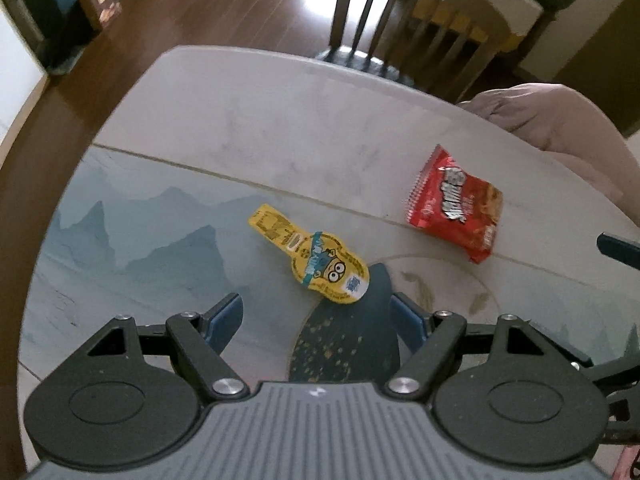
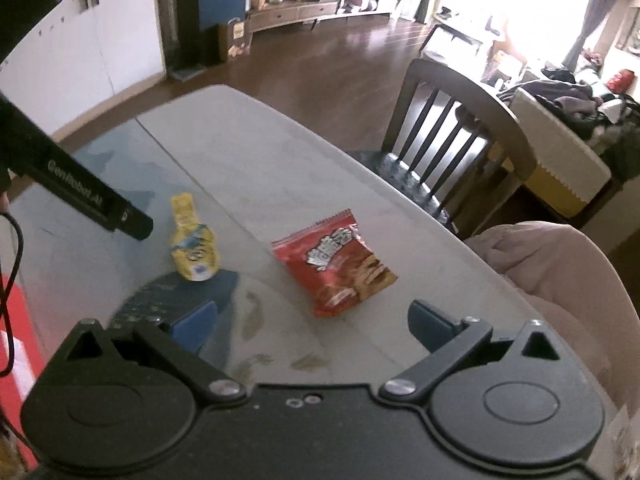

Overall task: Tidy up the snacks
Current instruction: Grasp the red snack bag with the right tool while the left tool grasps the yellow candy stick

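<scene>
Lying apart — one yellow snack [image 1: 312, 258], one red packet [image 1: 456, 204].

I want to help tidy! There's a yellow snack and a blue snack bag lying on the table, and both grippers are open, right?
Almost. The snack bag is red, not blue, as the right wrist view shows. The yellow snack does lie on the table, and both the left gripper and right gripper are open.

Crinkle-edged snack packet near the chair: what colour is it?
Red snack packet with white lettering; clearest in the left wrist view.
</scene>
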`<control>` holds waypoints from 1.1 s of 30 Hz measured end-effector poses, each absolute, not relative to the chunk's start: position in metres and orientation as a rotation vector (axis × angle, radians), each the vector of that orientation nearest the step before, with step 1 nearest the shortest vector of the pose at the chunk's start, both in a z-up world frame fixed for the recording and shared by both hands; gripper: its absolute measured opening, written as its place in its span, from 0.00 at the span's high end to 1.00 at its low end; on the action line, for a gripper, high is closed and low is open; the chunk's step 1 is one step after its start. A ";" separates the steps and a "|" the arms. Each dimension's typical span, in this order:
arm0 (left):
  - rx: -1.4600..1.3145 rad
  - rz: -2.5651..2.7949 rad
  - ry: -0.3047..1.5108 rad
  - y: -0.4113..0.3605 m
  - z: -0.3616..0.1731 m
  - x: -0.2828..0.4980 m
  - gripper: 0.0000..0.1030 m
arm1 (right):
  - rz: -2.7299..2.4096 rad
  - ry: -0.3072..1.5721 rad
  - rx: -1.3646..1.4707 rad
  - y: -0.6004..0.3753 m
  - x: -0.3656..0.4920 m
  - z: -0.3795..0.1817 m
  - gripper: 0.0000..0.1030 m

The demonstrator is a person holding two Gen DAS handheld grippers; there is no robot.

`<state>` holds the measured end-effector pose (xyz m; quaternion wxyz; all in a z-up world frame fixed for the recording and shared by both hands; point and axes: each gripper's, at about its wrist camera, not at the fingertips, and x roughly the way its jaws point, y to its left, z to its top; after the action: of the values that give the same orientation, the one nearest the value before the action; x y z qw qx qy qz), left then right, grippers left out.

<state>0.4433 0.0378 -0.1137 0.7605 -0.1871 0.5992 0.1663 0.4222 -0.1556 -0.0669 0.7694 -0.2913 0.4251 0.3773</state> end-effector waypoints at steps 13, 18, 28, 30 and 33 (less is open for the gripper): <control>-0.485 0.543 1.357 0.043 -0.183 0.477 0.22 | 0.971 0.894 -0.902 -0.112 0.471 -0.140 0.03; -0.493 0.577 1.360 0.043 -0.195 0.481 0.22 | 0.969 0.912 -0.950 -0.093 0.488 -0.168 0.05; -0.552 0.570 1.334 0.046 -0.201 0.485 0.22 | 0.974 0.950 -0.847 -0.090 0.504 -0.183 0.06; -0.551 0.572 1.335 0.044 -0.204 0.487 0.22 | 0.988 0.962 -0.832 -0.092 0.503 -0.184 0.07; -0.519 0.583 1.333 0.039 -0.205 0.489 0.22 | 0.997 0.955 -0.821 -0.095 0.504 -0.184 0.09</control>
<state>0.4885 0.0388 -0.2045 0.7163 -0.2343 0.6023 0.2632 0.5038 -0.0946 -0.1840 0.6945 -0.3679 0.4277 0.4465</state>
